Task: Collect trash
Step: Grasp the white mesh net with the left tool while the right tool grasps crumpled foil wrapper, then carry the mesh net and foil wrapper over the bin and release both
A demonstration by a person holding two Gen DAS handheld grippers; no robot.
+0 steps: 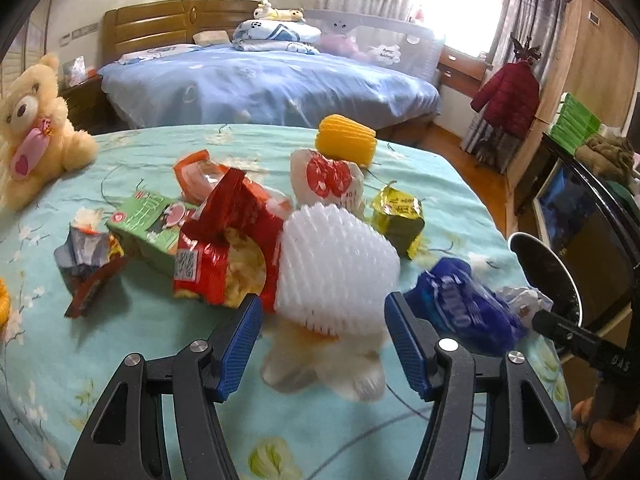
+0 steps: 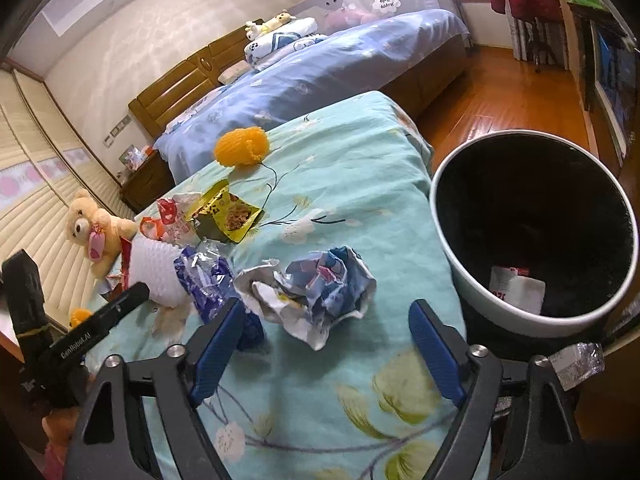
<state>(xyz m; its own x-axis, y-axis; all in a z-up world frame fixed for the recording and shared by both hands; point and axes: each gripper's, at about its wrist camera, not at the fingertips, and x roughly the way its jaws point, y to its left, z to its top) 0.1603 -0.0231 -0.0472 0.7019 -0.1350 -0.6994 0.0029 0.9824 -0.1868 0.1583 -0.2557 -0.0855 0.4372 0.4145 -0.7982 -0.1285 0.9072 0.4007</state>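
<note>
Trash lies scattered on a bed with a teal flowered cover (image 1: 200, 360). In the left wrist view my left gripper (image 1: 324, 340) stands open just short of a white foam net (image 1: 336, 268). The pads do not press on it. A blurred pale bag (image 1: 320, 368) lies under the net. My right gripper (image 2: 326, 340) is open too, and a crumpled blue-and-white wrapper (image 2: 316, 288) lies just ahead of its fingertips, untouched. A white bin (image 2: 448, 240) with a black liner stands beside the bed at the right, with one white-and-red scrap (image 2: 516, 288) inside.
Around the net lie a red snack bag (image 1: 228, 248), a green carton (image 1: 148, 224), a blue wrapper (image 1: 460, 304), a yellow packet (image 1: 396, 216) and a yellow foam net (image 1: 346, 140). A teddy bear (image 1: 32, 128) sits far left. A second bed (image 1: 260, 84) stands behind.
</note>
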